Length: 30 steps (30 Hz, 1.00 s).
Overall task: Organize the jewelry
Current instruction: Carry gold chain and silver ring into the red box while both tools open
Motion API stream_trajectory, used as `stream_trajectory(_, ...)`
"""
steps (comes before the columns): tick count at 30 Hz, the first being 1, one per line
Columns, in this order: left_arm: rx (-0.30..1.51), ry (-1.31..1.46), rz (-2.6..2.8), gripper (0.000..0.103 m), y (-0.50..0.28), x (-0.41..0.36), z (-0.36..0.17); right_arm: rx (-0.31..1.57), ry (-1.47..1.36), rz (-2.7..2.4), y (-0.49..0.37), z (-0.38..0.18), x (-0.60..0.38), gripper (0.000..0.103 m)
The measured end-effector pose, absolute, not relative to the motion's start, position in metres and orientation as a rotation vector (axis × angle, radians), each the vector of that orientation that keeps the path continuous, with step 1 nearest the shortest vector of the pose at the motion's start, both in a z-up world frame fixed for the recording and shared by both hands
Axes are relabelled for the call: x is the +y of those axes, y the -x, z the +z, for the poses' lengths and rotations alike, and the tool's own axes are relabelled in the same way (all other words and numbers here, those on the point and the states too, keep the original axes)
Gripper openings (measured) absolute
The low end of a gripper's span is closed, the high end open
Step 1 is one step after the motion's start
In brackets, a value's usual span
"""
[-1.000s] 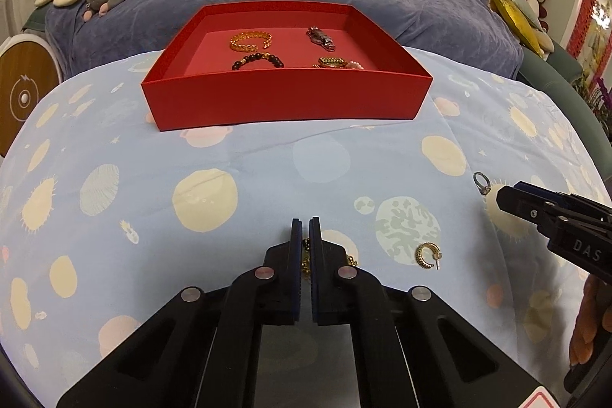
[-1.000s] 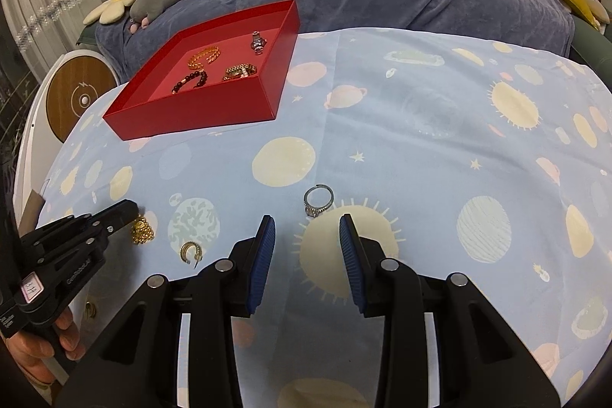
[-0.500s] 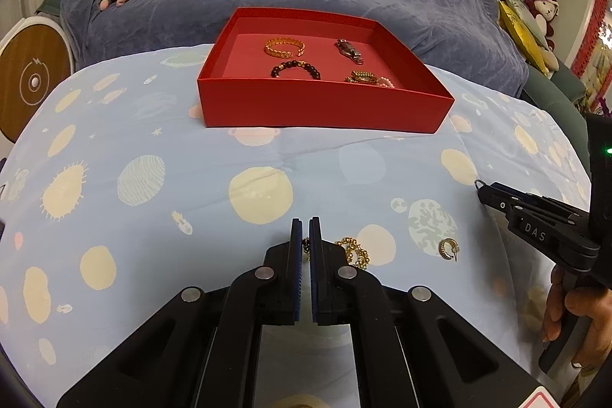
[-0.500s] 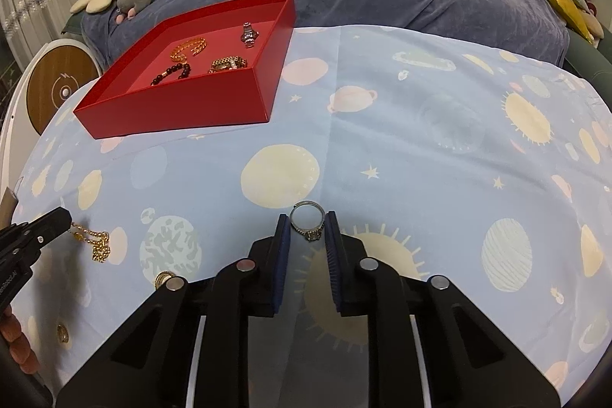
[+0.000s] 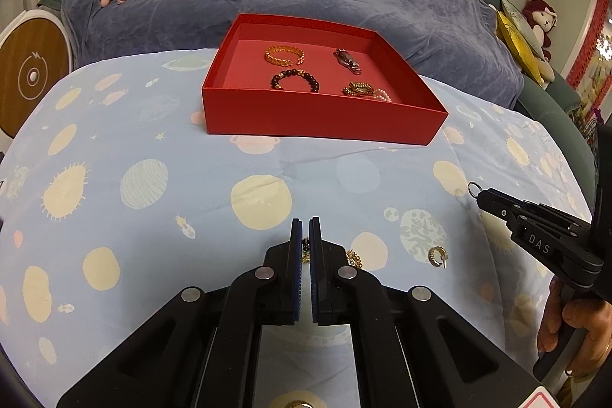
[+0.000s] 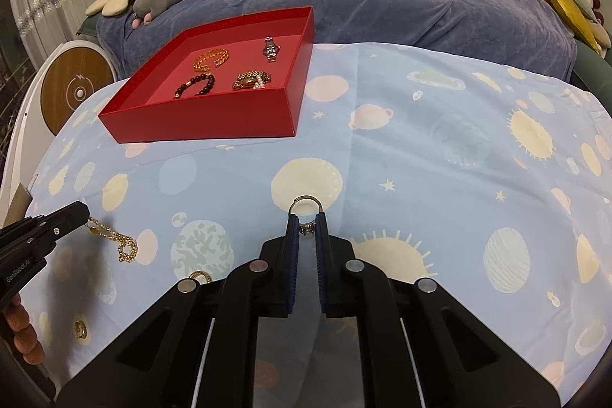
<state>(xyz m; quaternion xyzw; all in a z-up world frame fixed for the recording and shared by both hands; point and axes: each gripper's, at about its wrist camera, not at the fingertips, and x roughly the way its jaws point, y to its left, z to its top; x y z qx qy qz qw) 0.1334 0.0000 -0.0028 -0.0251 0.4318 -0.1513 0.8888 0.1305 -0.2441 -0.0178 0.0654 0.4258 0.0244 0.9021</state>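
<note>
1. Now left gripper [image 5: 305, 230] clamps tight on gold chain [image 6: 114, 239], which dangles above the cloth [image 6: 420, 148].
2. Right gripper [image 6: 306, 226] pinches silver ring [image 6: 305, 211] between its tips.
3. Red tray [image 5: 317, 125] sits well ahead.

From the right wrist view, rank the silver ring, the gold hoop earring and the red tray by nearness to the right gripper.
1. Silver ring: clamped in the right gripper.
2. Gold hoop earring: on the cloth, lower left.
3. Red tray: far left, near the sofa.
</note>
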Motion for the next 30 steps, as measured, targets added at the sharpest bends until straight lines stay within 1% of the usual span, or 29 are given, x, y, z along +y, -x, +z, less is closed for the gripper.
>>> stream_trajectory(11,0.895,0.053,-0.352,0.002,-0.130,-0.010,0.001,0.846,-0.146,0.093,-0.120,0.001,-0.242,0.008)
stream_trajectory(24,0.817,0.123,-0.389,0.002,-0.125,0.008,0.046,0.814,-0.164,0.121,-0.113,0.017,-0.240,0.008)
stream_trajectory(30,0.770,0.140,-0.390,0.002,-0.130,0.014,0.077,0.784,-0.155,0.168,-0.112,0.040,-0.230,0.008)
